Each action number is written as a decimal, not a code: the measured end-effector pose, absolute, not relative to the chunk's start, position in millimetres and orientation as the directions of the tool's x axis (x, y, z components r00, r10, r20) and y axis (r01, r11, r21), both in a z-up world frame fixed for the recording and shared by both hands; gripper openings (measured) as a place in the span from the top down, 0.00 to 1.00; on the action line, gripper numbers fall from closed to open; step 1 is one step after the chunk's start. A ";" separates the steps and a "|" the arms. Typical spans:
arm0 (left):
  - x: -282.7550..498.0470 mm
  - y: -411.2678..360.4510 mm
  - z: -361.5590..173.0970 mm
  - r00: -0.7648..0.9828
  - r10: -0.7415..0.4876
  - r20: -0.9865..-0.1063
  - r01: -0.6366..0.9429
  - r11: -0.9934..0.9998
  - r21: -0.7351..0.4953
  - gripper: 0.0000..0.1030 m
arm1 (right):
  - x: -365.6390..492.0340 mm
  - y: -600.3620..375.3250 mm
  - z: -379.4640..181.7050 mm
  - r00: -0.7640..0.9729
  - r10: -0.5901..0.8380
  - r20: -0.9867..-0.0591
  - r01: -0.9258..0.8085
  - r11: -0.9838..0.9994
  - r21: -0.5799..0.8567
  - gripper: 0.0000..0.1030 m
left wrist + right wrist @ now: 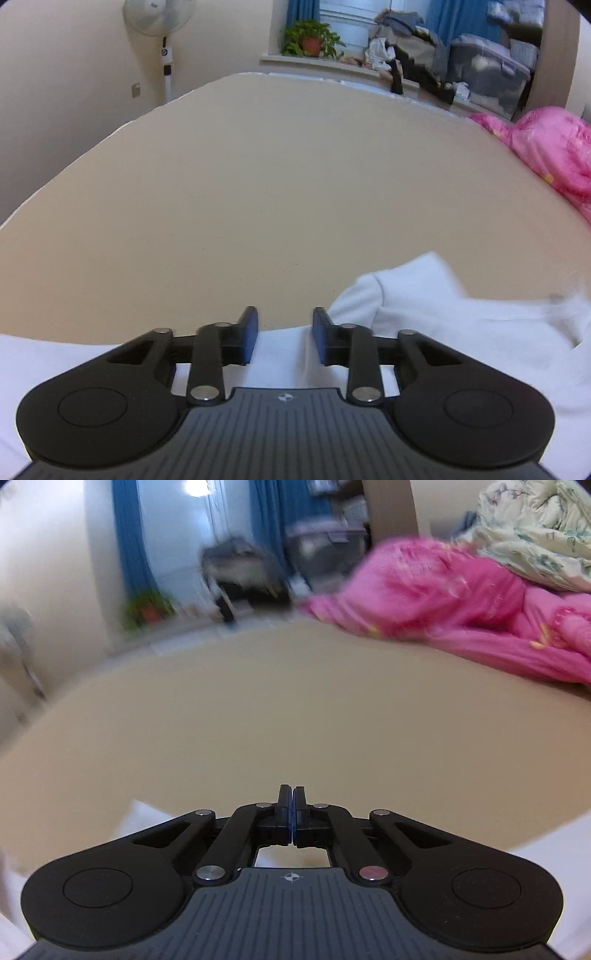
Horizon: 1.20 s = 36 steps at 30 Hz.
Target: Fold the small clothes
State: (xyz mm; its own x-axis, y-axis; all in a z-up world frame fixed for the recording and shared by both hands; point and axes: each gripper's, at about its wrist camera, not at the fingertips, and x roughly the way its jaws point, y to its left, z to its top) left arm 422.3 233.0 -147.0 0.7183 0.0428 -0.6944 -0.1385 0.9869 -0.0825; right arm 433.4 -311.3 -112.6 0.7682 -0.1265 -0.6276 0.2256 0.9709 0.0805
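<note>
White garment (443, 332) lies on the tan bed (258, 184), under and right of the left tongs (284, 334), whose jaws stand spread above the cloth, gripping nothing. Right tongs (292, 814) are pressed together with nothing between them; white cloth shows beneath. Farther off, pink quilt (461, 602), potted plant (312, 38), standing fan (159, 22)

The white garment (461, 332) ran under the left gripper (284, 336) and off the frame's lower edge. Motion blur smeared the right view's pink quilt (443, 602) and windowsill clutter (236, 572).
</note>
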 end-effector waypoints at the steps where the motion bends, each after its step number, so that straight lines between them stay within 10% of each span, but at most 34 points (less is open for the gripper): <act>1: 417.0 233.5 -137.9 0.740 0.024 -0.673 -0.125 0.987 -0.102 0.66 | 427.1 -314.5 -113.3 0.759 -0.126 -0.639 0.237 0.967 0.092 0.99; 8: 396.9 210.4 -143.8 0.687 -0.198 -0.699 0.050 0.973 -0.226 0.63 | 331.8 -315.3 -94.6 0.820 0.064 -0.569 0.013 0.992 0.129 0.85; 11: 390.5 197.9 -162.6 0.625 -0.088 -0.776 0.028 0.996 -0.090 0.63 | 317.0 -315.8 -125.0 0.659 0.038 -0.751 -0.020 0.999 0.033 0.85; 18: 300.3 195.1 -68.0 0.662 -0.106 -0.742 0.003 0.990 -0.139 0.62 | 209.4 -360.3 -56.3 0.709 0.045 -0.703 0.099 0.982 0.162 0.65; 36: 49.8 254.8 -126.7 0.297 -0.047 -0.954 -0.213 0.970 -0.114 0.64 | 55.5 -369.0 -119.5 0.482 0.051 -0.875 0.213 0.962 0.173 0.65</act>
State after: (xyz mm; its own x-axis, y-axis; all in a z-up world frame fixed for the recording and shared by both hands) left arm 49.8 254.8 -126.7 0.2966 -0.0466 -0.9539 -0.2129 0.9704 -0.1136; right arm 55.5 -369.0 -119.5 0.4821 0.0508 -0.8747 0.2130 0.9616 0.1733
